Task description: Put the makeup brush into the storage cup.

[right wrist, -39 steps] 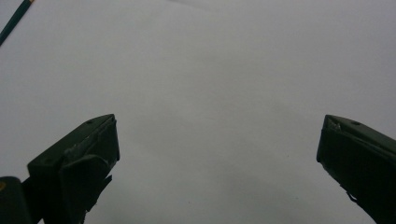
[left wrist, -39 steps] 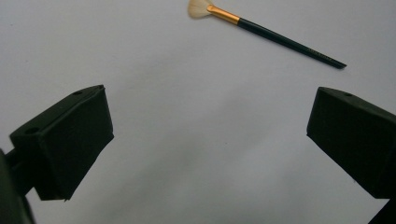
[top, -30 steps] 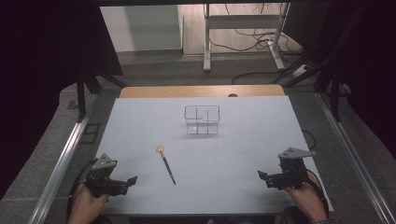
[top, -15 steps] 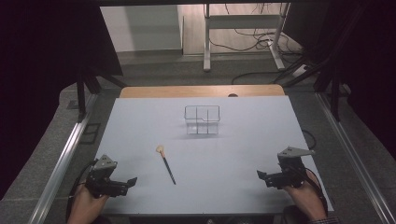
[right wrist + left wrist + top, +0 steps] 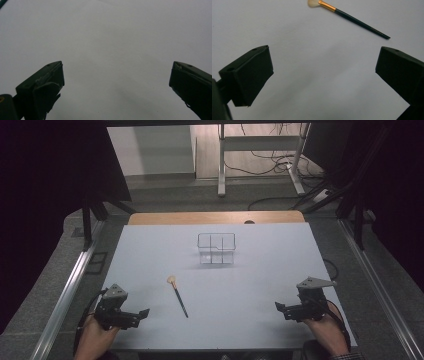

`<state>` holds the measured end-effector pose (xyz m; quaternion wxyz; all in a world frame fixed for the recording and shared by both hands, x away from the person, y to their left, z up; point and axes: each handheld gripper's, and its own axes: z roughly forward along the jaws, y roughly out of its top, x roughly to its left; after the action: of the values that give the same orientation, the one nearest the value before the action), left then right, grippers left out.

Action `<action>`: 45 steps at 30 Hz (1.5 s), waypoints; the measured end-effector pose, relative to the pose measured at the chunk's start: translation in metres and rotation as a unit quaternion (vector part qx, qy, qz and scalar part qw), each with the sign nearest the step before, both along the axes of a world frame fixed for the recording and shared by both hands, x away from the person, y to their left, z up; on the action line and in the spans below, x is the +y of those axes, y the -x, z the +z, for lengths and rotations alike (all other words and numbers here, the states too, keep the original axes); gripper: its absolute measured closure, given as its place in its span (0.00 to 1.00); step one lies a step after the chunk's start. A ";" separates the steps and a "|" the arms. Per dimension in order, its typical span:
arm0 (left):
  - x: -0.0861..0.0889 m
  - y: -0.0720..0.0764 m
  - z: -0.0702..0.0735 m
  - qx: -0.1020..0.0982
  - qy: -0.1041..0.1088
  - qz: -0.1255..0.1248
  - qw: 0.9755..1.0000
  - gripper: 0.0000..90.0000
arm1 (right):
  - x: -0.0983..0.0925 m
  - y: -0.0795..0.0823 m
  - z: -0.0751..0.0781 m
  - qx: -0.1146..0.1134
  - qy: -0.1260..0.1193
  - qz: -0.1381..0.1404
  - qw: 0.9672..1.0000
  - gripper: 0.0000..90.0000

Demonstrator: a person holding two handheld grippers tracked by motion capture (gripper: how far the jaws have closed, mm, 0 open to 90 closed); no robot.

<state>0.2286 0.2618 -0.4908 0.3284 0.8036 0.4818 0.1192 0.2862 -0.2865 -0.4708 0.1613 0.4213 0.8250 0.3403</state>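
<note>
A slim makeup brush (image 5: 178, 295) with pale bristles, a gold ferrule and a dark handle lies flat on the white table (image 5: 260, 270), left of centre. In the left gripper view the brush (image 5: 352, 18) lies ahead of the jaws, untouched. My left gripper (image 5: 142, 313) rests at the near left corner, open and empty (image 5: 324, 72). Over at the near right sits my right gripper (image 5: 279, 307), also open with only bare table between its jaws (image 5: 116, 82). A clear plastic divided box (image 5: 216, 248) stands upright toward the far middle.
A wooden strip (image 5: 215, 217) borders the table's far edge. Metal rails (image 5: 70, 290) run along both sides. Beyond the table stand a white frame's legs (image 5: 222, 165) and loose cables on the floor.
</note>
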 end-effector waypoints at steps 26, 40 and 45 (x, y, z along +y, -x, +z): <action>-0.010 -0.020 -0.004 0.002 0.018 -0.009 1.000 0.00 | 0.002 -0.002 -0.002 0.008 0.007 0.000 1.000 0.00; -0.023 -0.035 -0.004 0.027 -0.011 -0.011 1.000 0.02 | 0.004 -0.001 -0.002 0.005 0.017 0.007 1.000 0.00; -0.026 -0.039 -0.004 0.027 -0.020 -0.006 0.999 0.02 | 0.004 -0.001 -0.002 0.006 0.017 0.007 1.000 0.00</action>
<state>0.2674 0.2358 -0.4947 0.2999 0.8155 0.4837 0.1047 0.2871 -0.2820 -0.4730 0.1615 0.4145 0.8347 0.3247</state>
